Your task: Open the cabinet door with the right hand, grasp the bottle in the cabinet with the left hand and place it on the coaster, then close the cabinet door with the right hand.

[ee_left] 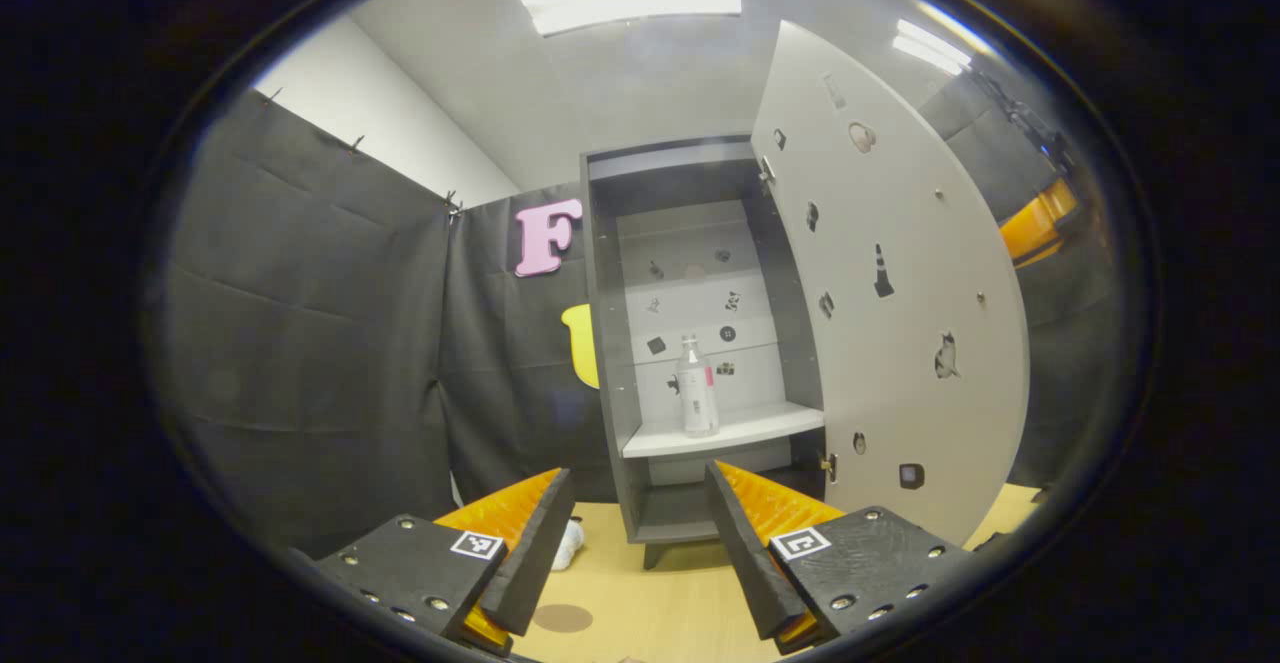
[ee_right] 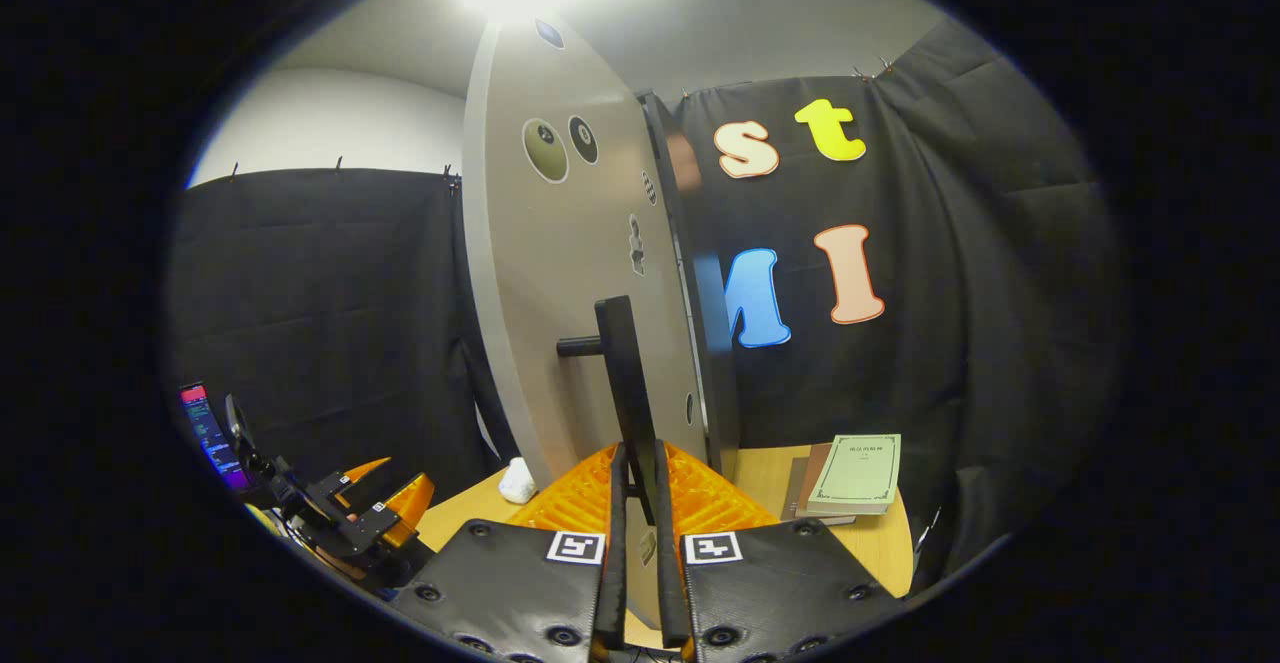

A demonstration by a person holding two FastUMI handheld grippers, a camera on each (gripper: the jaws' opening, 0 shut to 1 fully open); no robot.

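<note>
Your left tool (ee_left: 635, 543) has its 2 flat, wedge-shaped fingers spread wide apart with nothing between them, aimed at the cabinet (ee_left: 700, 343). The cabinet is a tall, narrow box of smooth dark-grey board with a paler back panel dotted with small stickers. Its door (ee_left: 890, 273), a flat pale-grey panel also carrying stickers, stands swung open to the right. Inside, 1 clear plastic bottle (ee_left: 696, 388) with a white cap and a pink-edged label stands upright on the pale shelf (ee_left: 730, 430), well apart from the tool. On the light wooden bench (ee_left: 650, 603) you can see 1 round brown coaster (ee_left: 562, 618) just beside the left finger, and 1 small white lump (ee_left: 568, 545) near the cabinet's foot.

Your right tool (ee_right: 636, 533) is clamped on the handle (ee_right: 625, 383), a slim black bar standing off the door's outer face on a short round peg. 2 stacked books (ee_right: 850, 478) lie flat on the bench to the right.
</note>
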